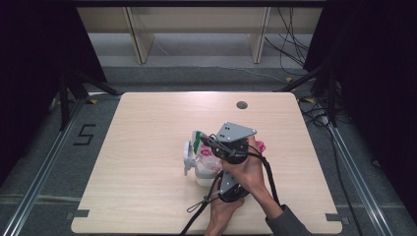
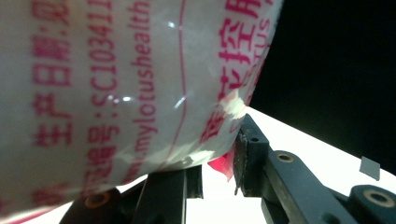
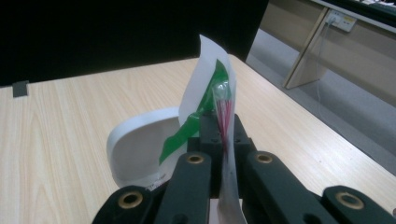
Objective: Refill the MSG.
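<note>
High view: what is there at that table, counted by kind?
Grippers: 2, the left gripper and the right gripper
White pack with pink print: 1
Open white lid: 1
Green-and-white peel flap: 1
Grey round plug in the tabletop: 1
Total: 6

Wooden table (image 1: pixel 147 147), grey floor (image 1: pixel 196 73), cables (image 1: pixel 290 44) beyond.

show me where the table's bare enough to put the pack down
The table is bare along its left half, and across the far edge around the dark round hole. The right strip is bare too. It is crowded near the front middle, around the white tub and both hands.
</note>
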Demonstrator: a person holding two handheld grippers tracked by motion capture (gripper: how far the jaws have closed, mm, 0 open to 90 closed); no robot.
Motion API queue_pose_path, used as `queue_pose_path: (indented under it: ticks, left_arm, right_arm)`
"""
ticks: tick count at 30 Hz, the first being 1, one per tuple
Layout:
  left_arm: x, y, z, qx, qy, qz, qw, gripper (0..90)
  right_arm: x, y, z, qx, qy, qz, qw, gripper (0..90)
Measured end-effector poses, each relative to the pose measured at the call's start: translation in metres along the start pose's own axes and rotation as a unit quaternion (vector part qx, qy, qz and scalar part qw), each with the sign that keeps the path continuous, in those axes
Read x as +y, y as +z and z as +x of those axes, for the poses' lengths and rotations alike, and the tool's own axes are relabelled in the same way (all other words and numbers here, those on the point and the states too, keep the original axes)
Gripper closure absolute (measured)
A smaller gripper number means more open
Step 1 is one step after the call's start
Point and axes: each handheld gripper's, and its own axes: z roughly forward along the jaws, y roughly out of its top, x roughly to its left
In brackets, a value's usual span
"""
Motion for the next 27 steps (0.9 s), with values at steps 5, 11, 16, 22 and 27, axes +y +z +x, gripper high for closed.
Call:
queue_pose_path:
  ticks: [5,11,16,22,27]
  left_arm:
    - [0.0002,0.0002,-0.0001,-0.001,0.004,0.001,1.0,75.1]
    - [0.0013,-0.0004,0.0003,0.0,0.003,-0.002,1.0,75.2]
    - [0.0006,-0.0005,0.0006,0.002,0.003,-0.001,1.0,75.1]
    - [0.0008,-0.0006,0.0008,0.001,0.003,-0.001,1.0,75.1]
    - [0.0012,-0.0007,0.0009,0.001,0.003,-0.003,1.0,75.1]
  right_arm:
    - [0.0001,-0.0016,-0.0015,-0.002,0.011,-0.003,0.9999,90.0]
    - [0.0013,-0.0009,-0.0026,0.0,0.001,-0.006,1.0,90.0]
    - [0.0005,0.0018,-0.0014,0.001,0.0,0.002,1.0,89.9]
    - [0.0007,0.0025,-0.0008,-0.001,0.007,0.001,1.0,89.9]
    - [0.0017,0.0007,-0.0003,0.0,0.015,-0.002,0.9999,89.9]
